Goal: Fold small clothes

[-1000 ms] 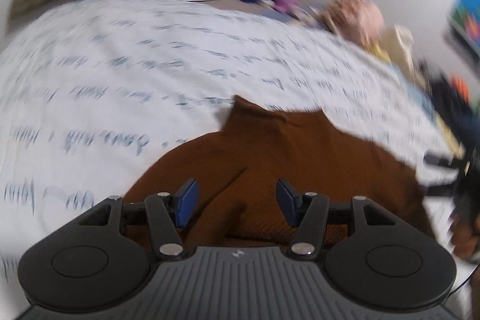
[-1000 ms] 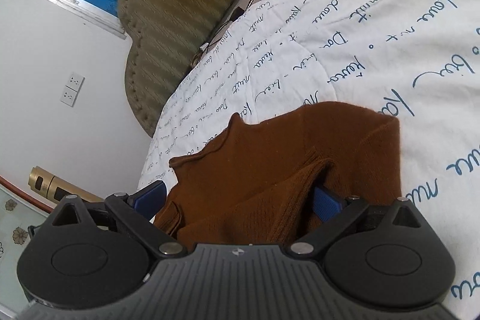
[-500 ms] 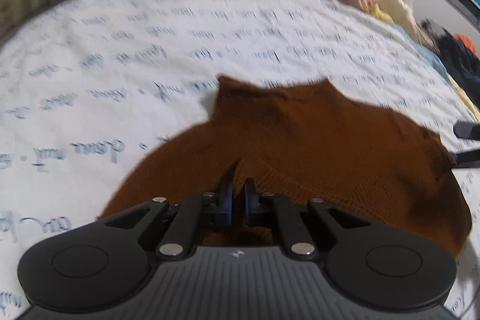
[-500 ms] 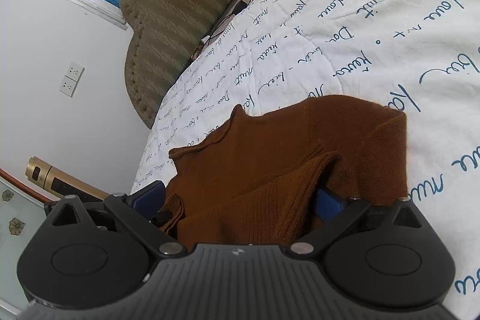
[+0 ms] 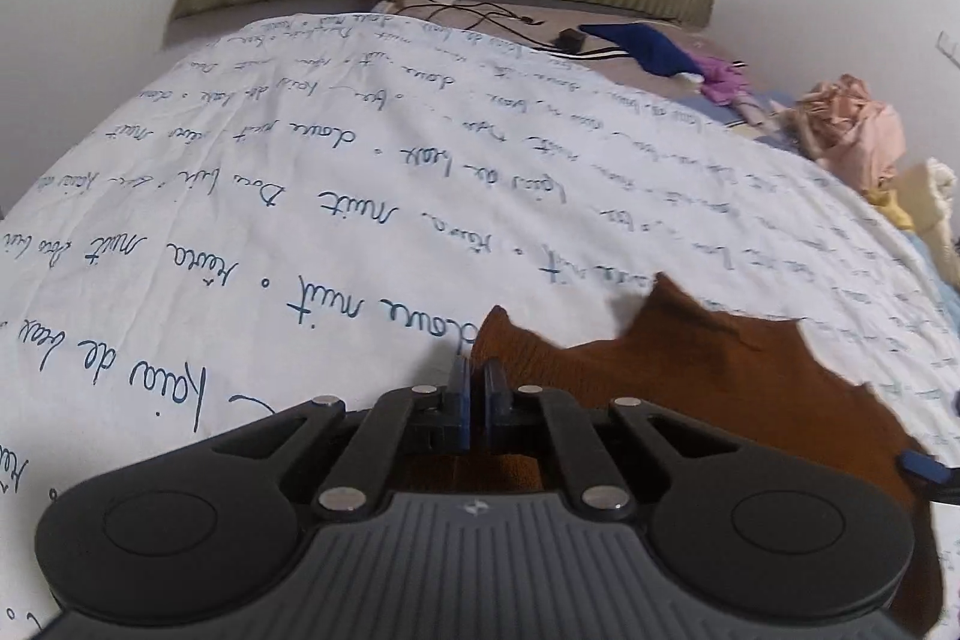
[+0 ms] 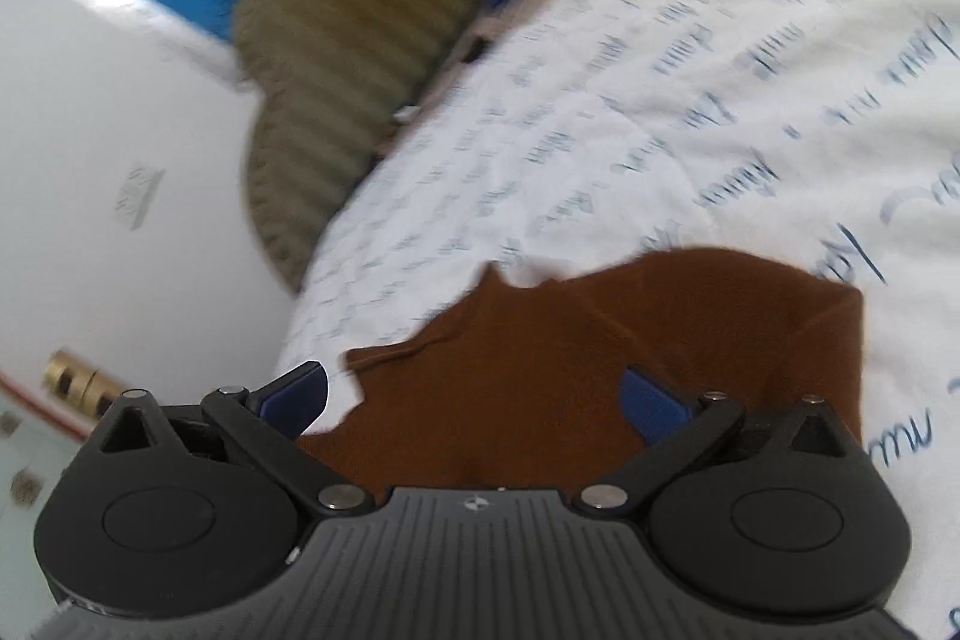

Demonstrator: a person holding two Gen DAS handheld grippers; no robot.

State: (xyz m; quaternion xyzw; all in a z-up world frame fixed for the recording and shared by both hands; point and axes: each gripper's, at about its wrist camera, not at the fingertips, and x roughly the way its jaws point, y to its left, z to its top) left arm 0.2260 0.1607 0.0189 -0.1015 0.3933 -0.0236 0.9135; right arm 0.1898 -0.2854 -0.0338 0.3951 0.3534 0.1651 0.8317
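Left gripper (image 5: 478, 388) was pinched on the brown sweater (image 5: 708, 376); right gripper (image 6: 474, 400) gaped, empty. Fold should be carried over evenly.

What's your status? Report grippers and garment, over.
Left gripper jaws shut on brown sweater, edge lifted. Right gripper jaws open, over sweater, gripping nothing. Nothing blocking on the bedsheet.
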